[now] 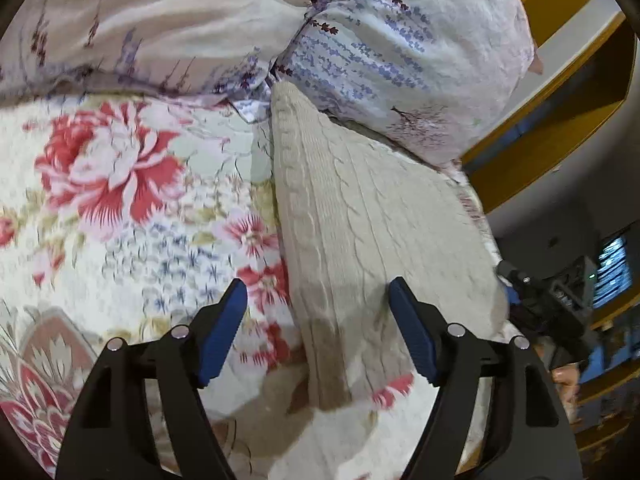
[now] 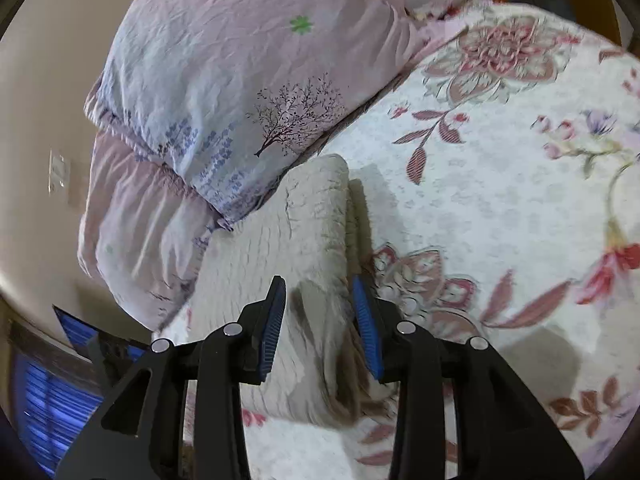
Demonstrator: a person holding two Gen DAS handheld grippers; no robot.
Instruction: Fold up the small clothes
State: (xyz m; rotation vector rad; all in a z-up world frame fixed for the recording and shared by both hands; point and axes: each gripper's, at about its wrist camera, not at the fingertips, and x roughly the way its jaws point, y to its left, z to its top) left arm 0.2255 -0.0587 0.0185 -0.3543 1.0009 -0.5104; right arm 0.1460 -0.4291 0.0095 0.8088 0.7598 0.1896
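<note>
Left wrist view first: the left gripper (image 1: 316,300) is seen angled down over a floral bedspread (image 1: 120,208), its blue-padded fingers (image 1: 224,332) spread wide apart, with nothing clamped between them. A cream cable-knit garment (image 1: 360,232) is laid flat on the bedspread under the gap, its near end reaching between the two fingers; whether the pads are touching the knit cannot be told. The garment's long axis is run away from the camera, from the fingers up to a narrow far tip tucked against a pale lavender-print pillow (image 1: 400,52). At the right edge of this view the right gripper (image 1: 548,300) is glimpsed beside the garment's right border, blurred. Over to the right wrist view: the right gripper (image 2: 320,304) is also pitched down toward the bed, its fingers (image 2: 276,320) held partly apart, narrower than the left pair. The cream cable-knit garment (image 2: 288,232) is seen folded here, a thick doubled edge lying in the gap between the pads, yet the fabric is not visibly pinched. From this side the folded piece is stretched forward and slightly right, ending near the lavender-print pillow (image 2: 240,64), with the floral bedspread (image 2: 500,200) spread out to its right.
</note>
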